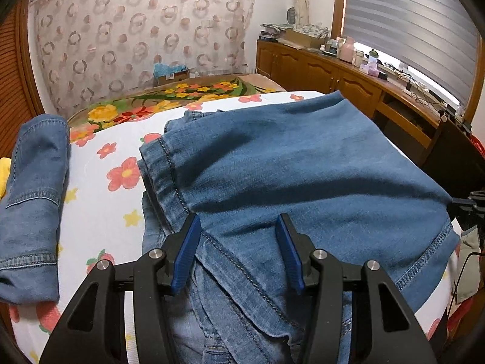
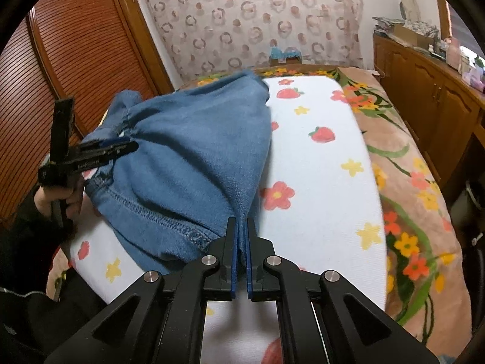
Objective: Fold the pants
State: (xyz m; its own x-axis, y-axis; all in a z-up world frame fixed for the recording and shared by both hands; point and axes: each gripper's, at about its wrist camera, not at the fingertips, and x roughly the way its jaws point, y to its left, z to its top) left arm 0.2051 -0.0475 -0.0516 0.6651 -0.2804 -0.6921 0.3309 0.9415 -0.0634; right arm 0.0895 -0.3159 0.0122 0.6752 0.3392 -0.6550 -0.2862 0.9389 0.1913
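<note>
On the bed, over a white cover point(image 2: 318, 182) printed with flowers and strawberries, lie the pants point(image 1: 303, 163), blue denim with pale topstitching along seams and hems. Their lower part runs out of the left wrist view at the bottom edge, behind the black gripper arms, so the full outline cannot be made out there. The cloth is soft and rumpled, humped in the middle rather than flat.

From the right wrist view, the right gripper point(image 2: 241, 227) has its 2 blue ribbed pads pinched together on a fold of denim at the near edge of the pants, the fabric pulled into a taut ridge above the pads.

The left gripper point(image 1: 239, 227) stands with its 2 pads apart, one on either side of a stretch of denim; in its own view the cloth lies between and under them. In the right wrist view it shows side-on at the pants' far left corner point(image 2: 121, 147), and whether the pads press the cloth cannot be told. A hand point(image 2: 57, 200) in a dark sleeve holds its handle, partly cut by the frame edge.

A second denim piece point(image 1: 33, 188) lies at the left margin, folded, its ends cropped. A brown floral blanket point(image 2: 409, 200) spreads beyond the white cover.
</note>
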